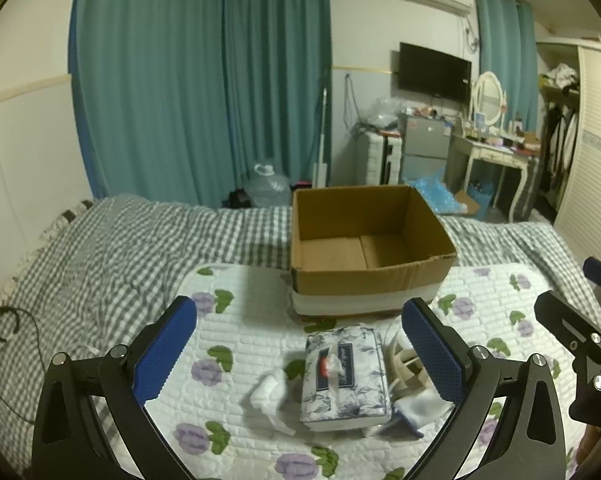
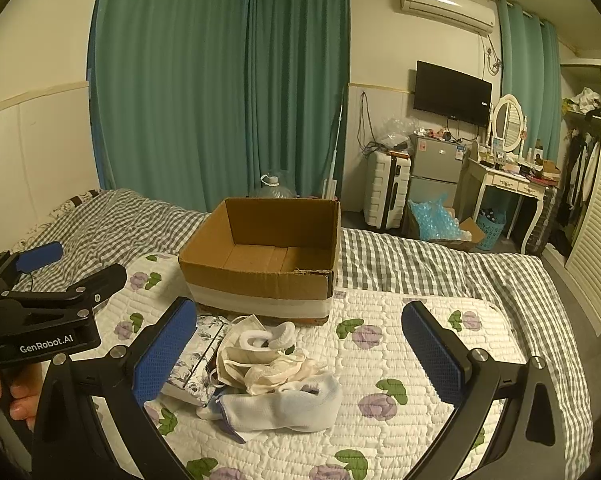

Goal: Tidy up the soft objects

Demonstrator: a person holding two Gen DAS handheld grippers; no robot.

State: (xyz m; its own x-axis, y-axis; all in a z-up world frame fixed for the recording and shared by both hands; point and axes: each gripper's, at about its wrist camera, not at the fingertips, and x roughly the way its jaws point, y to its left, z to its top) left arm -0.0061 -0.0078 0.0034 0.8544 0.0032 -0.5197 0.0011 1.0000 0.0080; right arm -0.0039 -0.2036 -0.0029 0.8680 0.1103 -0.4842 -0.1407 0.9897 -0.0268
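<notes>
An open, empty cardboard box (image 1: pixel 370 240) stands on the floral quilt (image 1: pixel 228 336), also in the right wrist view (image 2: pixel 260 256). In front of it lie a floral tissue pack (image 1: pixel 346 380), a small white crumpled cloth (image 1: pixel 266 394), a cream cloth bag (image 2: pixel 260 360), a white sock (image 2: pixel 282 334) and a white mesh cloth (image 2: pixel 288 404). My left gripper (image 1: pixel 300 356) is open, hovering above the tissue pack. My right gripper (image 2: pixel 300 356) is open above the cloth pile. Both are empty.
A grey checked duvet (image 1: pixel 120 248) covers the bed behind and beside the quilt. A black cable (image 1: pixel 4 324) lies at the left edge. Beyond the bed are teal curtains, a water jug (image 1: pixel 266 186), a suitcase, a fridge and a dressing table (image 2: pixel 512 184).
</notes>
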